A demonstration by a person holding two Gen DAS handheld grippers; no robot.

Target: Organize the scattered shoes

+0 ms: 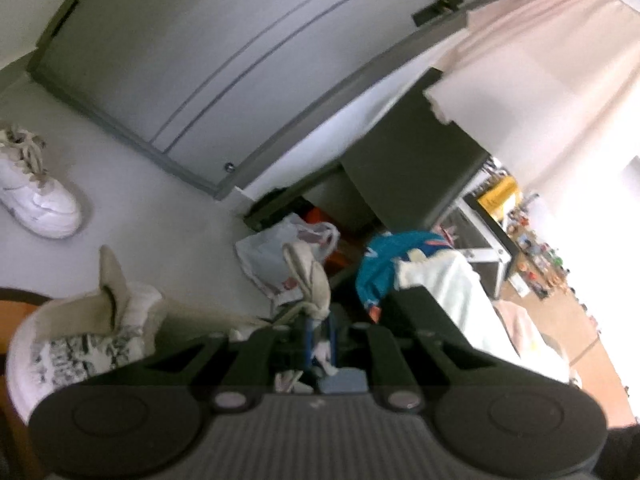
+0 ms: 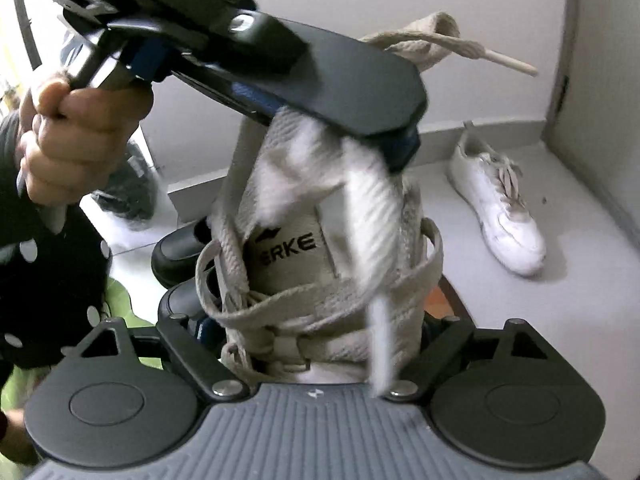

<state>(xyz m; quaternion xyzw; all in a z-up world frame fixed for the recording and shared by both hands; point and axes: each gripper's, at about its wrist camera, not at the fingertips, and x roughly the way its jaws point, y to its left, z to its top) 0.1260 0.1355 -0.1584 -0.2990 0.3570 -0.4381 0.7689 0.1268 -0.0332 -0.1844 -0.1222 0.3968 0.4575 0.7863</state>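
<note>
The left gripper point(image 1: 318, 332) pinched a beige lace point(image 1: 310, 280). Only the right wrist view showed the right gripper point(image 2: 316, 328), jaws spread around the ERKE shoe point(image 2: 320, 248).

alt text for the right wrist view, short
A beige sneaker with loose laces fills the middle, standing between the jaws of the right gripper, while the left gripper, held in a hand, pinches a lace above it. A white sneaker lies on the pale floor to the right.
</note>
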